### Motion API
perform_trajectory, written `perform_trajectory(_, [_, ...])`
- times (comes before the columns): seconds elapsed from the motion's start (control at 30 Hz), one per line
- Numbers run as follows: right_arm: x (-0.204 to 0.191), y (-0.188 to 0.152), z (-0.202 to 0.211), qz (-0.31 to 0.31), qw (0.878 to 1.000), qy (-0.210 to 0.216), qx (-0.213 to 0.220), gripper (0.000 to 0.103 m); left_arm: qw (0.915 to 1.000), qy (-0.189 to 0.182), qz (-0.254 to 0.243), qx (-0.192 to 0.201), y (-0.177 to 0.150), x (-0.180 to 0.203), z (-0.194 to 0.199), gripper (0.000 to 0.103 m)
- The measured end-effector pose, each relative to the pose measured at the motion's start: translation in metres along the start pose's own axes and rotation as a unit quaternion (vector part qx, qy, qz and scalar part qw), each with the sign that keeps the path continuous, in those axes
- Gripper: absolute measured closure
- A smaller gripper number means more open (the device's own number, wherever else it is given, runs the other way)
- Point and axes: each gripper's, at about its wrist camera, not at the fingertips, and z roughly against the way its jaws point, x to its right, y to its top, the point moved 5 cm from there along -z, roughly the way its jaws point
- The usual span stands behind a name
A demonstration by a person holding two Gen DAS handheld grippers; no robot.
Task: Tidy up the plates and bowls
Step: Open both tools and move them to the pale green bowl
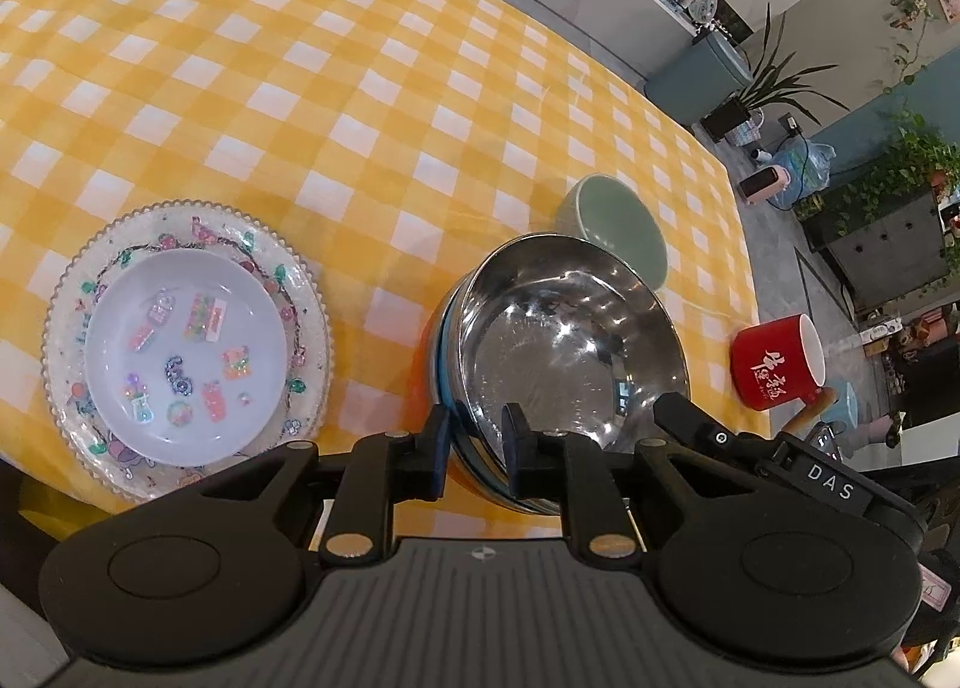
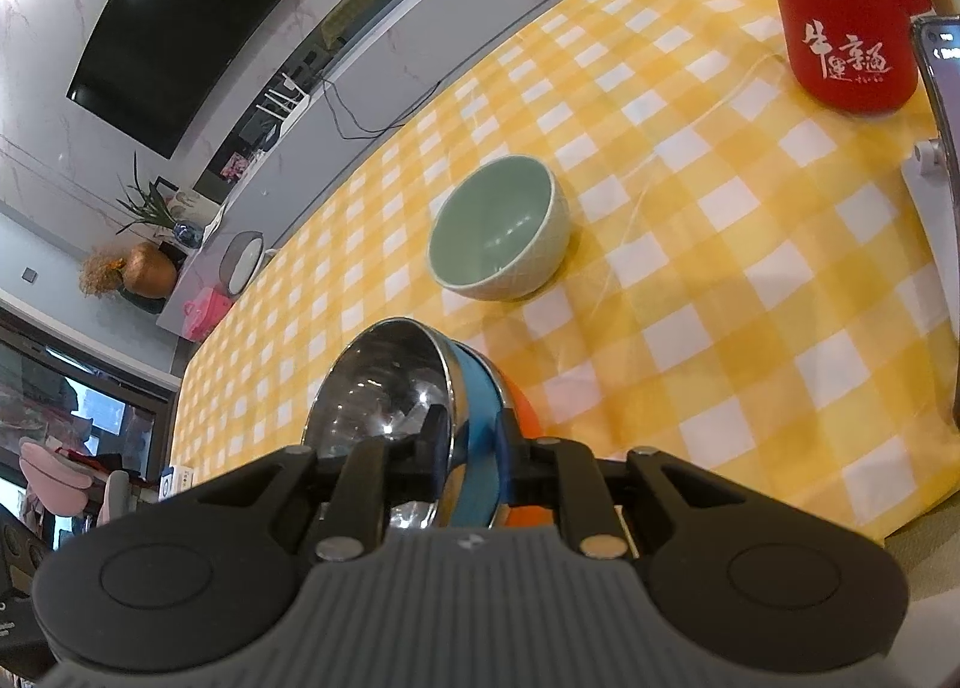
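A stack of steel bowls (image 1: 564, 352) with blue and orange outer walls sits on the yellow checked table. My left gripper (image 1: 477, 445) is shut on the stack's near rim, one finger inside, one outside. My right gripper (image 2: 474, 448) is shut on the same stack (image 2: 384, 388), clamping the blue wall. A pale green bowl (image 1: 618, 226) stands just beyond the stack; it also shows in the right wrist view (image 2: 498, 229). A white sticker plate (image 1: 186, 352) rests on a larger beaded clear plate (image 1: 72, 292) to the left.
A red mug (image 1: 774, 367) with a wooden handle stands near the table's right edge; it also shows in the right wrist view (image 2: 846, 21). A phone on a stand (image 2: 942, 105) is at the right. The checked tablecloth (image 1: 300, 87) stretches far to the back.
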Motion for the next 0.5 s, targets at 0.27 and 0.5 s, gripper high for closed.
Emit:
perform_trajectory(0.27, [0.002,0.000,0.002,-0.003,1.000,0.005,0.001,0.085,0.9999,-0.003,-0.013,0.002,0.000,0.002,0.005,0.084])
perform_trajectory(0.5, [-0.005,0.005,0.015,0.016,0.999,0.021,0.046,0.062,0.9964,0.002,-0.065,0.054,0.011,0.016,0.026,0.065])
